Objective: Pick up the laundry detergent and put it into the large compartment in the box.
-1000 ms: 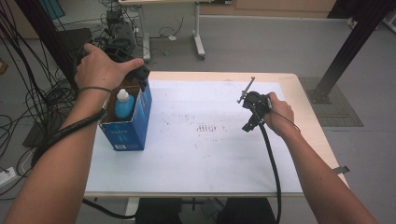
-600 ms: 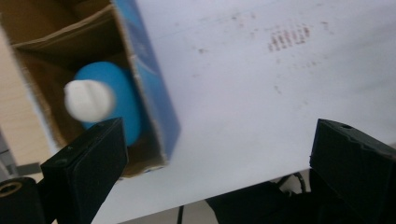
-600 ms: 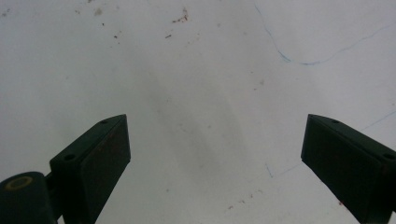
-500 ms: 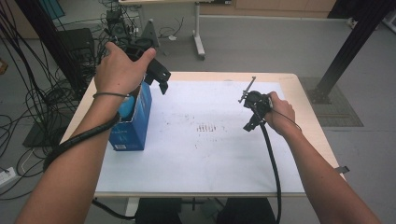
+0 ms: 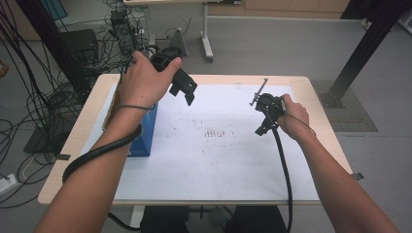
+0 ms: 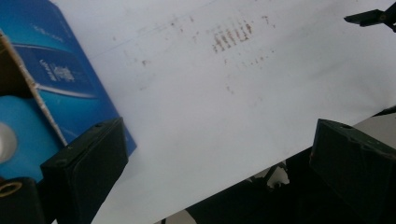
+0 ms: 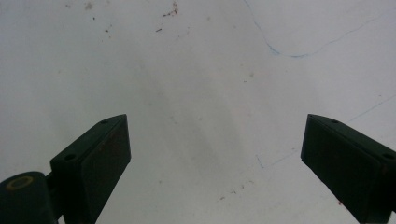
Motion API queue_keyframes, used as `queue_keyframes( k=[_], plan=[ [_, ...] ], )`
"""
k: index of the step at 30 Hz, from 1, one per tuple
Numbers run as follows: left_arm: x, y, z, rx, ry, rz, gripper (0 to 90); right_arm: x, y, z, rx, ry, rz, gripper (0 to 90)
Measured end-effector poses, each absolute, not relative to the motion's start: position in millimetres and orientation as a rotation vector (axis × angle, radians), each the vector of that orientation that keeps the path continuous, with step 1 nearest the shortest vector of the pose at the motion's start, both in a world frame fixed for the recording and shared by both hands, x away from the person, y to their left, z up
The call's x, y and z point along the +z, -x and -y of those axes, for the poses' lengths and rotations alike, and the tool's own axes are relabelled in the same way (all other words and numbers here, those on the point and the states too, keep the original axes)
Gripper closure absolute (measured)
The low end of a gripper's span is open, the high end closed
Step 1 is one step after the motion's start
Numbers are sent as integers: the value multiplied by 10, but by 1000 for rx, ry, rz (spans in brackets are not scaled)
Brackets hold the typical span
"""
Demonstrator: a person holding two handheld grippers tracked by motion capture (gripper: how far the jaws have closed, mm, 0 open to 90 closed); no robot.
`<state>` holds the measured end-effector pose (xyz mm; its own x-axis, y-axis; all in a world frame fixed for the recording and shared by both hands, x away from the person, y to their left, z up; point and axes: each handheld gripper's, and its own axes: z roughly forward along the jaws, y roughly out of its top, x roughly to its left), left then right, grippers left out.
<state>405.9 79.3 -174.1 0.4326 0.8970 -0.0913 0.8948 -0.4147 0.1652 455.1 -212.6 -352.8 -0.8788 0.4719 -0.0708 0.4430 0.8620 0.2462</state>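
Note:
An open blue cardboard box [image 5: 144, 132] stands at the table's left, partly behind the person's left forearm. In the left gripper view the box [image 6: 65, 79] holds a light blue bottle [image 6: 21, 135] with a pale cap. My left gripper [image 5: 187, 91] hangs in the air to the right of the box, above the white sheet [image 5: 218, 165]. Its jaws [image 6: 222, 140] stand wide apart with nothing between them. My right gripper [image 5: 262, 111] rests at the right of the sheet, open and empty [image 7: 217, 128], with only paper under it.
A patch of small brown marks [image 5: 216, 132] sits mid-sheet. Wooden table edges [image 5: 68, 160] frame the sheet. Cables and equipment [image 5: 121, 29] crowd the floor at the back left; a black post [image 5: 359, 53] rises at the right. The right gripper's cable [image 5: 284, 174] trails toward the front edge.
My left gripper has risen out of the box and swung right over the sheet, with nothing in it. The bottle stays in the box. The right gripper has not moved.

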Motion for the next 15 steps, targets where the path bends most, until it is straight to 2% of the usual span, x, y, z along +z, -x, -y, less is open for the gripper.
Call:
queue_keyframes(
  k=[15],
  plan=[
    [-2155, -3974, -469, -54, -2578, -1495, 46, -3475, -4521, 2203, 367, -751, -2898, 78]
  ],
)
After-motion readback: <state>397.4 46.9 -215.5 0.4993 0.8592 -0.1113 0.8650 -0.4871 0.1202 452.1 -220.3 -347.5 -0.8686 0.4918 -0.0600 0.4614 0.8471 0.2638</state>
